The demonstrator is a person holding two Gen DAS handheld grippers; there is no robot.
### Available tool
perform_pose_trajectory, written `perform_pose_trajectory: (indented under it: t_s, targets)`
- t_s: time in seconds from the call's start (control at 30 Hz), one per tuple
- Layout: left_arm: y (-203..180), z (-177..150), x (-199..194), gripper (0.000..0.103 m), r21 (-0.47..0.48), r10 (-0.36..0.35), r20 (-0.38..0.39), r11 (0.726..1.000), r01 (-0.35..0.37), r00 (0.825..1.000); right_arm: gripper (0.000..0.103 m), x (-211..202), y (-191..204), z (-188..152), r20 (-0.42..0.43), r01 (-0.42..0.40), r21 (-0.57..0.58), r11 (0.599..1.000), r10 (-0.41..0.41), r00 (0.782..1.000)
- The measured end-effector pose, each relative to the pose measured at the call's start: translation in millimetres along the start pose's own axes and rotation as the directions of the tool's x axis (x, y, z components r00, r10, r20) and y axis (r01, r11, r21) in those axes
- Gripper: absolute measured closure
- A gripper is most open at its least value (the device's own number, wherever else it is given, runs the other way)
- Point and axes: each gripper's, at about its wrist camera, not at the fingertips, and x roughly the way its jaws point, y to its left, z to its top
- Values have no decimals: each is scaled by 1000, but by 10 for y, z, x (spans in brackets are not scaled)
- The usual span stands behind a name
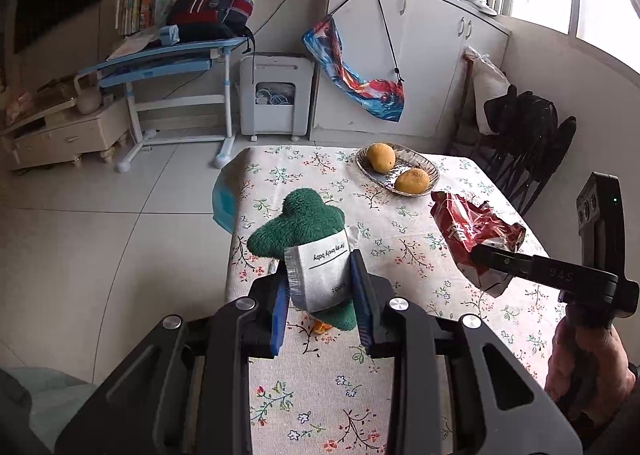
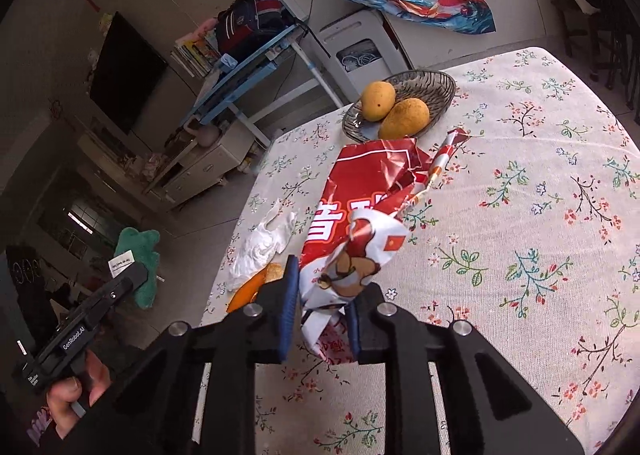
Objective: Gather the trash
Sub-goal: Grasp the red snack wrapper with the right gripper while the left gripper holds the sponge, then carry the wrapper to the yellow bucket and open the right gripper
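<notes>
My left gripper [image 1: 320,287] is shut on a green plush cloth [image 1: 296,221] by its white label tag [image 1: 324,275], held above the floral tablecloth [image 1: 400,255]. The cloth also shows in the right wrist view [image 2: 140,259], held off the table's left side. My right gripper [image 2: 324,315] is shut on a crumpled red snack bag [image 2: 360,215], lifted over the table; the bag also shows in the left wrist view [image 1: 476,231]. A crumpled white tissue [image 2: 266,243] and an orange peel [image 2: 250,291] lie on the table near its left edge.
A glass dish [image 1: 416,163] with two mangoes [image 1: 382,157] stands at the table's far side. A dark chair [image 1: 524,147] stands at the right. A blue desk [image 1: 168,55] and a white appliance [image 1: 276,95] stand beyond the table on the tiled floor.
</notes>
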Motion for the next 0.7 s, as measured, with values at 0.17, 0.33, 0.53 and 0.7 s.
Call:
perform_pose_trajectory:
  t_s: [0.17, 0.33, 0.53, 0.7]
  targets:
    - [-110, -70, -199, 76, 33, 32, 34, 999, -34, 999, 81, -257, 202, -171, 21, -21, -85, 996, 23, 1000]
    - [-195, -182, -353, 75, 33, 32, 42, 999, -34, 999, 81, -430, 260, -405, 20, -27, -118, 993, 29, 999]
    - [-277, -322, -460, 75, 41, 31, 41, 999, -33, 999, 81, -537, 298, -597, 11, -13, -153, 988, 15, 1000]
    - [-327, -405, -506, 75, 34, 30, 39, 999, -31, 999, 81, -581, 325, -718, 2, -2, -177, 984, 2, 1000]
